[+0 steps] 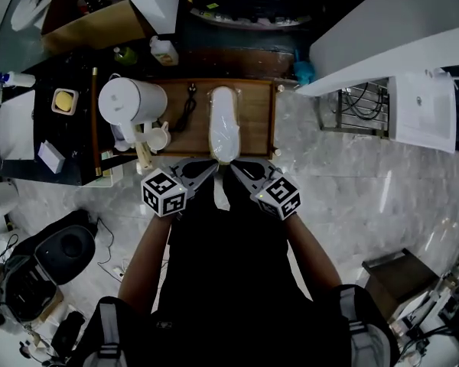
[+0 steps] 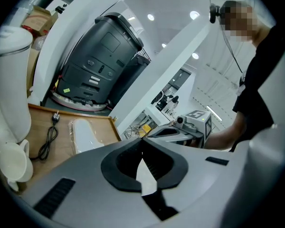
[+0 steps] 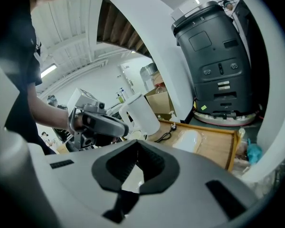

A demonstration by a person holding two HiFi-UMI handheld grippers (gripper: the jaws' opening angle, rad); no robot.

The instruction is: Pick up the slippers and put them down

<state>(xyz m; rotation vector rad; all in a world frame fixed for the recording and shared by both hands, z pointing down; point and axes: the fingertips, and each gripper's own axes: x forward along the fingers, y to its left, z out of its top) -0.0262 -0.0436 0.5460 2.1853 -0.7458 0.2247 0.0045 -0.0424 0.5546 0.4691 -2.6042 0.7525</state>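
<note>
A white kettle [image 1: 130,105] stands at 9 o'clock of the wrapped white slippers [image 1: 222,125], which lie lengthwise mid-way across the wooden worktop [image 1: 256,113]. The left gripper [image 1: 213,165], clenched on nothing, sits at their 7 o'clock. The right gripper [image 1: 234,165], likewise clenched and empty, sits at 5 o'clock, just beside their near end.
</note>
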